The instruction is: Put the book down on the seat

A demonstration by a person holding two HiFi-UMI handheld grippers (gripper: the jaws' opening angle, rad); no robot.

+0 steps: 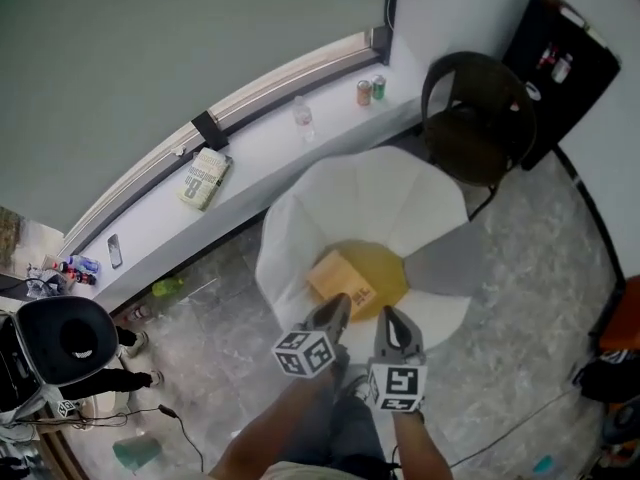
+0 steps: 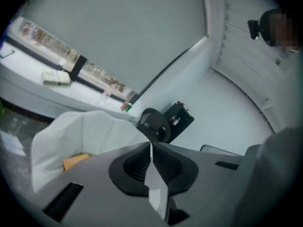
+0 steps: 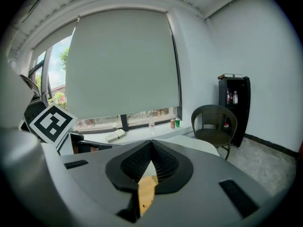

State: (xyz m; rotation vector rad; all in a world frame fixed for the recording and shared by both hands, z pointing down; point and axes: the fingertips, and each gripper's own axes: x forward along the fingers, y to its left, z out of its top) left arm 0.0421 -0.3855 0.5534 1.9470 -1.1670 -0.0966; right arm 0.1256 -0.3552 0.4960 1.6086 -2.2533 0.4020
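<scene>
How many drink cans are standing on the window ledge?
2. Both stand side by side at the right end of the ledge, near the black chair: a brown can and, right of it, a green can. No others show.

The book is orange-tan. The seat has white petals, save one grey petal at its right edge, around a yellow centre. The cubes on the left gripper and right gripper carry black-and-white square markers. Near the white sill's right end stand a green can and a second can, seemingly orange-brown. The floor is mottled grey.
</scene>
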